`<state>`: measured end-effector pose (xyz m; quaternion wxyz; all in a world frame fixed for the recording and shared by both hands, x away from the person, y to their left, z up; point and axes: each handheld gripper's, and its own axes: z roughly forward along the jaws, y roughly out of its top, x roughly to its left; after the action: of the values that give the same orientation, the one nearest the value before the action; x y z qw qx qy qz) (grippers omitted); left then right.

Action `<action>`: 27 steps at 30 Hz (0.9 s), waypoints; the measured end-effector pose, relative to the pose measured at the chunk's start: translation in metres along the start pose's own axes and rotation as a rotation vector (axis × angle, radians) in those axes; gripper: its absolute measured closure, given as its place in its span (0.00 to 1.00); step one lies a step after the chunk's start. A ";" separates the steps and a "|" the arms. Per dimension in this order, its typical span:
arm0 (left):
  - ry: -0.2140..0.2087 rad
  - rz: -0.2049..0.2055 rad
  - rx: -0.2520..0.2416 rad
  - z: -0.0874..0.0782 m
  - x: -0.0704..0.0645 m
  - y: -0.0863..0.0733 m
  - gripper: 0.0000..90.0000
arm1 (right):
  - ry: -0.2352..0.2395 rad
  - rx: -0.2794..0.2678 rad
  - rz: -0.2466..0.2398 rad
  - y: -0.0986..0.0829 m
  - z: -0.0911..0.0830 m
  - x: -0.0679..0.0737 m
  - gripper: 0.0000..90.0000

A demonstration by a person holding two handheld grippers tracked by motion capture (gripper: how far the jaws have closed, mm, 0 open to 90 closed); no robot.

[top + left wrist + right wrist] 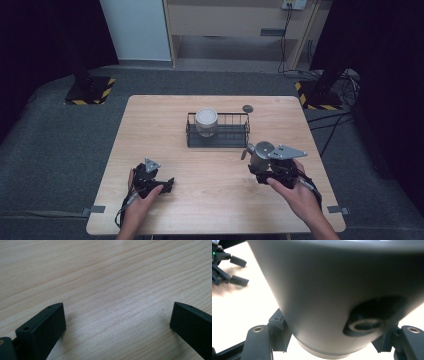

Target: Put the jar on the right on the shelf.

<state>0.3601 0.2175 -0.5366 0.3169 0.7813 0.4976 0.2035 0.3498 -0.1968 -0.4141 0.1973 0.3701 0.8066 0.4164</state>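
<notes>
Grey and smooth, a cup-like container [259,154] sits clenched between the jaws of the right gripper [270,170], which the person's right hand [295,192] holds over the near right part of the wooden table [165,120]. In the right gripper view the container [337,290] looms very close, its rounded wall pinched on both sides by the black jaws, with a dark round fitting low on its side; the view is too near and blurred to say what that fitting is, perhaps a knob or a spout. From above, the container appears tilted, its open mouth turned up and slightly away from the gripper.

Well off to the left of it, the left gripper [155,182] rests low on the table in the person's left hand [142,200]. Its jaws stand released, wide apart with bare wood grain between them, as the left gripper view [117,317] shows plainly. The right gripper view also catches this other gripper [229,270] far off at its upper left.

Beyond both grippers, nearer the right one, stands a black wire basket [240,131] with a pale lidded jar [206,121] inside its left end. Just past the basket's right corner lies a small dark round disc [247,108].
</notes>
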 end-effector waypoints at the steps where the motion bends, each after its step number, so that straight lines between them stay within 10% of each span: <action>1: 0.000 0.000 0.000 0.000 0.000 0.000 0.00 | -0.003 -0.002 -0.001 0.002 0.000 0.000 0.35; 27: -0.001 0.000 -0.001 0.000 0.000 0.000 0.00 | -0.048 -0.018 -0.024 0.073 -0.005 -0.003 0.35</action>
<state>0.3607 0.2175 -0.5367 0.3175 0.7814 0.4973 0.2033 0.3808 -0.1740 -0.3514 0.2250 0.3686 0.8022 0.4123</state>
